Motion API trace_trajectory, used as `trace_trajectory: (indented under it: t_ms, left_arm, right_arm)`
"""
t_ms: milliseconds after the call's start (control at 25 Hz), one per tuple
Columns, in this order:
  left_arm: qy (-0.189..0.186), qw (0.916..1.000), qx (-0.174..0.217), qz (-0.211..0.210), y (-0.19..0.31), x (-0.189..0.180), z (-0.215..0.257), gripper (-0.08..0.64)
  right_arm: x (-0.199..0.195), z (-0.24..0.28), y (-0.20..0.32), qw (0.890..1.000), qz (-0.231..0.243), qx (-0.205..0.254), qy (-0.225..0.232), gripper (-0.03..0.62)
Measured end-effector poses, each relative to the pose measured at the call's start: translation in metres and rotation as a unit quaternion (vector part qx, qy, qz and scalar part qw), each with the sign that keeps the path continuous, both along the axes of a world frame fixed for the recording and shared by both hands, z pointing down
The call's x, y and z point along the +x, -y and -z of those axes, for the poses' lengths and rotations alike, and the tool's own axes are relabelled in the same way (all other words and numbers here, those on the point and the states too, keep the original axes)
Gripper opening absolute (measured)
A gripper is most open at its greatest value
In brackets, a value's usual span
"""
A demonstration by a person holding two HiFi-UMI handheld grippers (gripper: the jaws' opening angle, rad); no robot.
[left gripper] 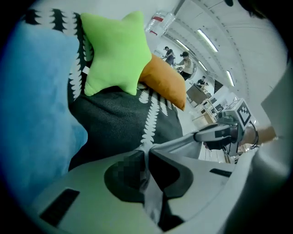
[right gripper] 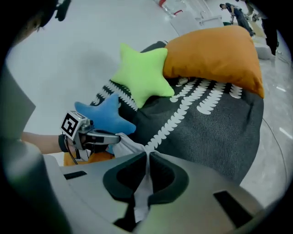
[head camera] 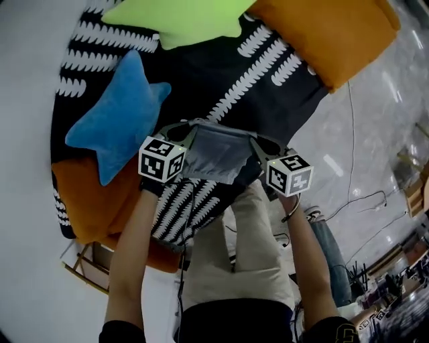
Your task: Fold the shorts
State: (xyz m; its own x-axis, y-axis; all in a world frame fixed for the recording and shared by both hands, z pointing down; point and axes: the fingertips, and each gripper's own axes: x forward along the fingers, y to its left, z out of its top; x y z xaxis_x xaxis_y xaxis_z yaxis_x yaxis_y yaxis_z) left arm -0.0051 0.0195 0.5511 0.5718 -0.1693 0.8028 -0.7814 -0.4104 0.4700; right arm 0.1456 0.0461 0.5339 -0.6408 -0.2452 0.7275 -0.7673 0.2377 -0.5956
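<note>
The grey shorts (head camera: 218, 153) hang stretched between my two grippers, just above the near edge of a dark cushion with a white leaf pattern (head camera: 255, 74). My left gripper (head camera: 184, 130) is shut on the shorts' left corner. In the left gripper view, grey cloth (left gripper: 183, 141) is pinched where the left gripper (left gripper: 146, 153) closes. My right gripper (head camera: 258, 144) is shut on the right corner. In the right gripper view the fabric (right gripper: 126, 145) runs from the right gripper (right gripper: 147, 155) across to the left one (right gripper: 98, 136).
A blue star pillow (head camera: 120, 117), a green star pillow (head camera: 181, 20) and an orange pillow (head camera: 328, 33) lie on the dark cushion. Another orange cushion (head camera: 87, 194) sits at its left edge. My legs in beige trousers (head camera: 248, 248) are below, and a cable (head camera: 362, 201) runs over the floor at right.
</note>
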Motion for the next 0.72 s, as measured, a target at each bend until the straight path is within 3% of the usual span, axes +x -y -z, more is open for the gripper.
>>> trace_trajectory:
  t_ms: [240, 440, 520, 560, 600, 640, 720]
  left_arm:
    - [0.010, 0.9998, -0.018, -0.007, 0.108, -0.019, -0.017, 0.041]
    - [0.019, 0.9997, -0.002, -0.014, 0.152, 0.009, -0.014, 0.046]
    - [0.026, 0.9997, 0.001, -0.004, 0.157, 0.016, -0.023, 0.140]
    - [0.028, 0.9996, 0.005, 0.003, 0.161, 0.017, -0.026, 0.213]
    - [0.026, 0.9995, 0.012, 0.012, 0.167, 0.016, -0.025, 0.235]
    - [0.023, 0.9992, 0.025, 0.024, 0.174, 0.014, -0.022, 0.251]
    - [0.019, 0.9966, 0.064, 0.047, 0.189, 0.007, -0.009, 0.275]
  right_arm:
    - [-0.018, -0.027, 0.111, 1.000, -0.004, -0.015, 0.002, 0.028]
    - [0.009, -0.029, 0.158, 1.000, -0.009, 0.007, -0.014, 0.028]
    - [0.020, -0.040, 0.161, 0.999, -0.009, 0.017, -0.031, 0.038]
    - [0.024, -0.044, 0.163, 0.999, -0.008, 0.023, -0.040, 0.115]
    - [0.026, -0.045, 0.166, 0.998, -0.010, 0.030, -0.048, 0.223]
    - [0.030, -0.043, 0.171, 0.998, -0.018, 0.041, -0.055, 0.258]
    - [0.043, -0.034, 0.180, 0.994, -0.054, 0.071, -0.067, 0.258]
